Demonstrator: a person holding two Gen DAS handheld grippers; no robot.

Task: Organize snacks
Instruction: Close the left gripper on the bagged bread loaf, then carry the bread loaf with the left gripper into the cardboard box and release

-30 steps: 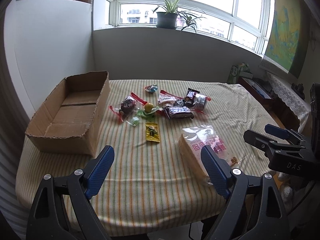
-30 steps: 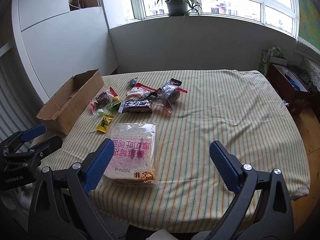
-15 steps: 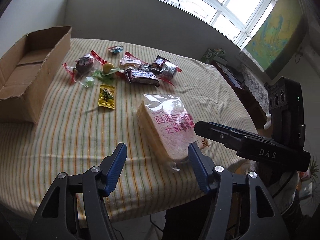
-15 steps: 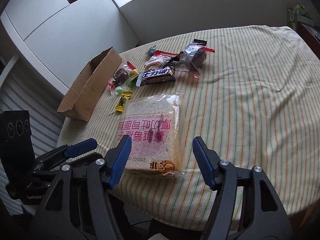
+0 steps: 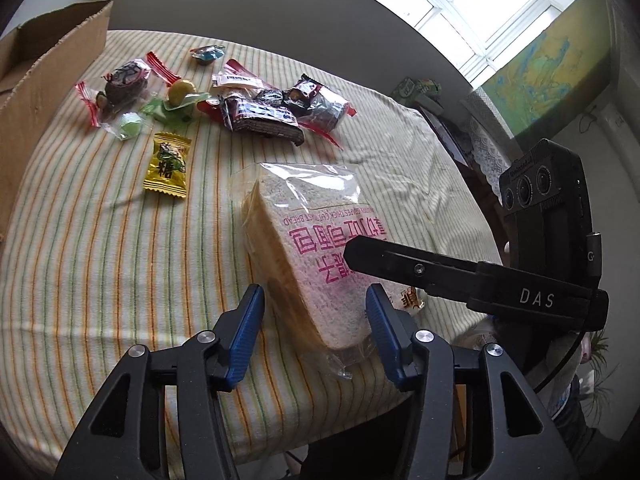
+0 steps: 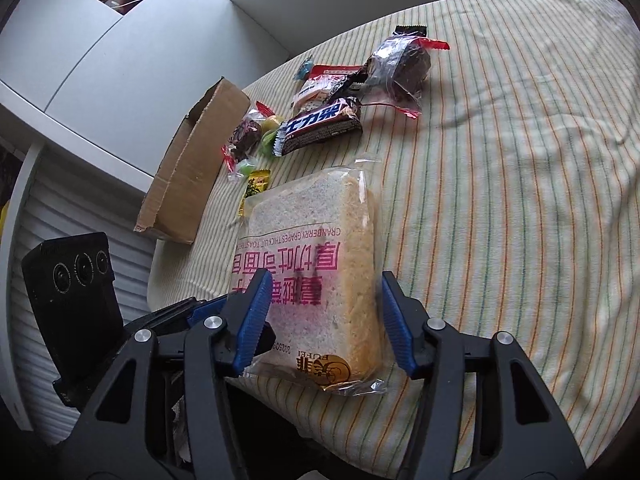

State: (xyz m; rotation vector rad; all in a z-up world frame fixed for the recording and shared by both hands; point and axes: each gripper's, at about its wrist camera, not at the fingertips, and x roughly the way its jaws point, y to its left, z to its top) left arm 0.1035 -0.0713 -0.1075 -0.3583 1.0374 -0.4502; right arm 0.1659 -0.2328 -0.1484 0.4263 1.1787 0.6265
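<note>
Both open grippers, left gripper (image 5: pixel 314 330) and right gripper (image 6: pixel 326 316), closed in astride bread bag (image 6: pixel 316 268); candies (image 5: pixel 166 166) beyond.

Bread bag (image 6: pixel 304 264): "CRANBERRY GRAPES THICK CUT TOAST" (upside down); gripper, apparently "DAS".

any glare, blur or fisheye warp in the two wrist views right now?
Left wrist: window blown out white; glare on the clear plastic bag of sliced bread; striped tablecloth lines bow strongly. Right wrist: even light, mild sheen on the bag, dark corner vignette, stripes curve; print stays sharp.
</note>
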